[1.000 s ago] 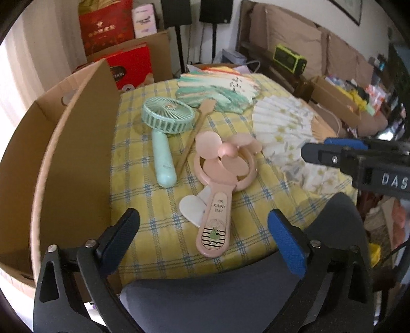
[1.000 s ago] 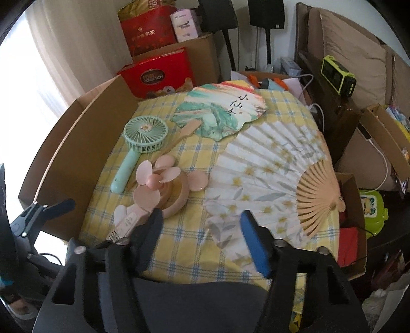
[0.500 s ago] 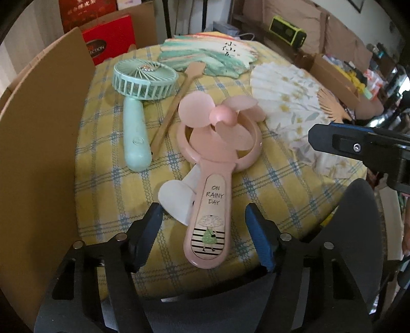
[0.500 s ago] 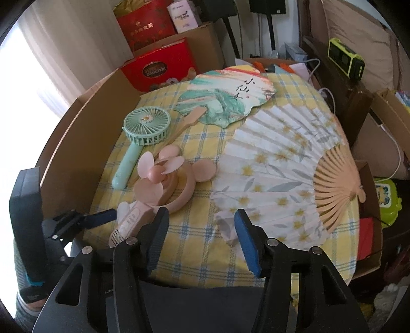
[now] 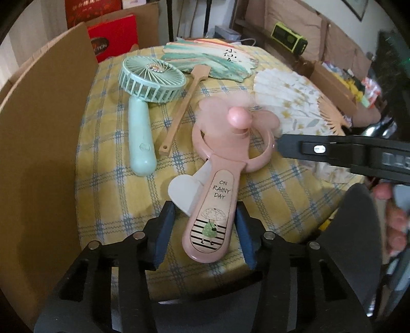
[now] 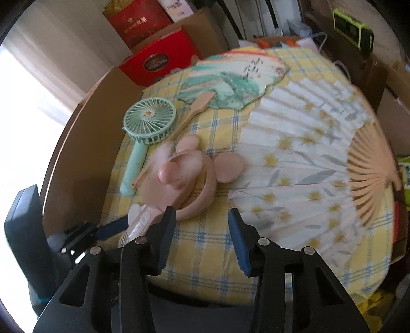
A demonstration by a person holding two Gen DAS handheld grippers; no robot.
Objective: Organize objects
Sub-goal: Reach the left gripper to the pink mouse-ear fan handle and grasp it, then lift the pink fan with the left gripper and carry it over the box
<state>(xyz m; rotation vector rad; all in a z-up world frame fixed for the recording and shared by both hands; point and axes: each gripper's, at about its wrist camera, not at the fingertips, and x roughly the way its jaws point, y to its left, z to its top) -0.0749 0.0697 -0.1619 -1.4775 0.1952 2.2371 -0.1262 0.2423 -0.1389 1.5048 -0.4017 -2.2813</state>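
The left claw (image 5: 202, 228) is clamped on the pink plastic hand fan (image 5: 217, 184). The right claw (image 6: 202, 238) is apart, empty. Nothing looks sorted yet.

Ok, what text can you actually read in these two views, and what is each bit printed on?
"ON RAINY DAY": handle of the pink handheld fan.
"COLLECTION", line above it blurred: red gift box.
Gold characters on the red bag: too blurred.
Black calligraphy on the painted paddle fan: too small.
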